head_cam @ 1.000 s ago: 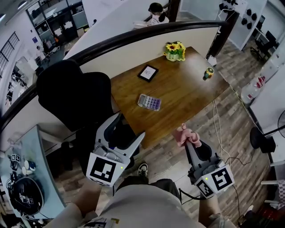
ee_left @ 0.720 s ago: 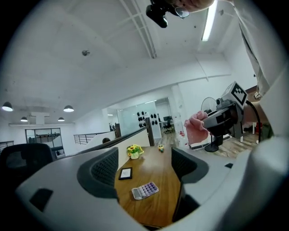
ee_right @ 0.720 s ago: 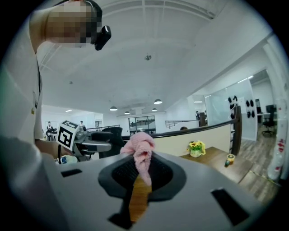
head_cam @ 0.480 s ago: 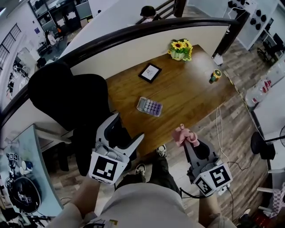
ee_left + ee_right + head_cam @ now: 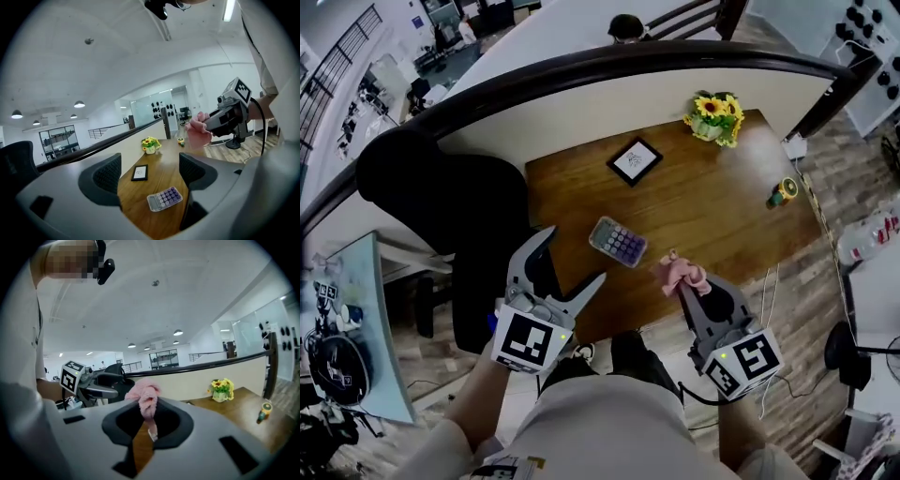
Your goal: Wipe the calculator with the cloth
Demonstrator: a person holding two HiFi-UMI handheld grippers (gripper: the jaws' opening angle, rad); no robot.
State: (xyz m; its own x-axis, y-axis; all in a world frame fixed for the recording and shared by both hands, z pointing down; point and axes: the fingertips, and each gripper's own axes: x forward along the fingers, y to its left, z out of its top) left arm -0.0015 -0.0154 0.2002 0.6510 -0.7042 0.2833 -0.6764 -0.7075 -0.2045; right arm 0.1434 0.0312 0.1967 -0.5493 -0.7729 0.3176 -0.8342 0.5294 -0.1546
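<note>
My right hand-held gripper (image 5: 684, 289) is clamped on the pink cloth (image 5: 675, 271), near the front edge of the table (image 5: 722, 202). My left hand-held gripper (image 5: 573, 257) is empty, its jaws just opened wide. The calculator (image 5: 618, 241) lies flat on the table between them, untouched. I judge this the approach. Next: lower the cloth onto the keys, with the left steadying the case.
</note>
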